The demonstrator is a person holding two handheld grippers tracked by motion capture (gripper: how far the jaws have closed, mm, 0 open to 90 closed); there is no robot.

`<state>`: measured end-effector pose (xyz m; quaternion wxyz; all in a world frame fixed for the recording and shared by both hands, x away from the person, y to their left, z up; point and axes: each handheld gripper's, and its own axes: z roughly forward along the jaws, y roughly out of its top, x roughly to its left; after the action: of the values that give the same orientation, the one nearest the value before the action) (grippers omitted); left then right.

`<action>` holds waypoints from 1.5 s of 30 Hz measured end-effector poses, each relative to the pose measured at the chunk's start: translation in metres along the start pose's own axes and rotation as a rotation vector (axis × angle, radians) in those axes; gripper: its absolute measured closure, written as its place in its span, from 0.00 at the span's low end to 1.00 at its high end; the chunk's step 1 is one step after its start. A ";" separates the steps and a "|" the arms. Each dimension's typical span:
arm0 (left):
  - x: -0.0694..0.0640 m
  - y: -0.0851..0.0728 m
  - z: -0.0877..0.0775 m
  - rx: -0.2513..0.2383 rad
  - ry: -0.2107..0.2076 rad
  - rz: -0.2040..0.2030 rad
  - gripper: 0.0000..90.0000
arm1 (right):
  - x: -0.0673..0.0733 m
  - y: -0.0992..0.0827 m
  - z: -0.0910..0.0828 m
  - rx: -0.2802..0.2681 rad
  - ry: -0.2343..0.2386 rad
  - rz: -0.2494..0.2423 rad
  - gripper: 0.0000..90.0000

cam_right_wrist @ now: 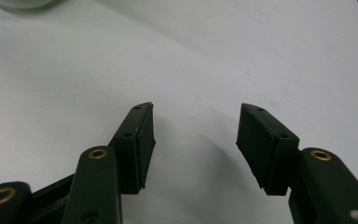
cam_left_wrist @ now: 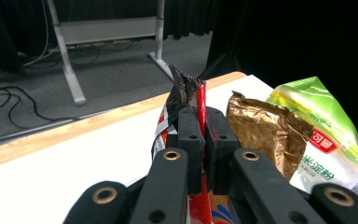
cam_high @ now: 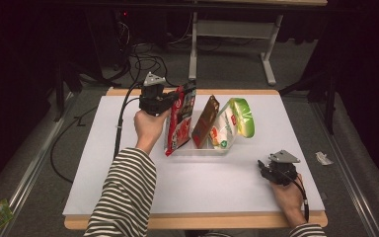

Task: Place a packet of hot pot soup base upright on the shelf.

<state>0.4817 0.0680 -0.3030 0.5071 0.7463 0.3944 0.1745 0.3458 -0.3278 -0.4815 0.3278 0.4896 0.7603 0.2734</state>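
Our left tongs [cam_left_wrist: 199,140] pinch the red packet [cam_high: 179,123] by its crumpled top; it may slip and topple the brown bag [cam_high: 205,121] at three o'clock; right tongs [cam_right_wrist: 195,140] gape, holding nothing, probably idle

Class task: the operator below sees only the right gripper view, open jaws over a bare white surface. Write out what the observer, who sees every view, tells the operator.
Operator: What is the other hand doing?
Observer: The left gripper is shut on the top edge of a red snack bag.
Operator: Is that bag alone?
Observer: No, a brown bag and a green-and-white bag stand beside it in a clear tray.
Operator: Where am I?
Observer: The right gripper rests near the table's front right corner.
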 end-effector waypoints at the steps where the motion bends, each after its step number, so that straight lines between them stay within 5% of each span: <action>1: 0.001 0.000 0.001 0.004 0.003 0.000 0.95 | 0.000 0.000 0.000 -0.002 -0.001 -0.002 0.52; 7: 0.000 0.003 0.001 0.047 0.029 0.049 0.90 | 0.000 0.000 0.000 -0.002 -0.001 -0.002 0.52; 14: 0.002 0.003 -0.002 0.065 0.037 0.050 0.75 | 0.000 0.000 0.000 0.000 -0.002 -0.003 0.52; 24: 0.002 -0.015 -0.002 0.191 0.069 0.071 0.55 | 0.000 0.000 0.000 0.000 -0.004 -0.004 0.52; 28: 0.004 -0.029 0.001 0.245 0.055 0.046 0.50 | 0.001 0.000 0.000 -0.001 -0.005 -0.009 0.52; 34: 0.002 -0.040 0.017 0.369 0.047 0.029 0.50 | 0.001 0.000 0.000 -0.003 -0.006 -0.011 0.52; 45: -0.004 -0.051 0.040 0.489 0.082 -0.012 0.69 | 0.001 0.000 0.000 -0.009 -0.007 -0.010 0.52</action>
<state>0.4848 0.0490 -0.3657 0.2962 0.8366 0.4495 0.1010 0.3454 -0.3267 -0.4821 0.3343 0.4854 0.7602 0.2735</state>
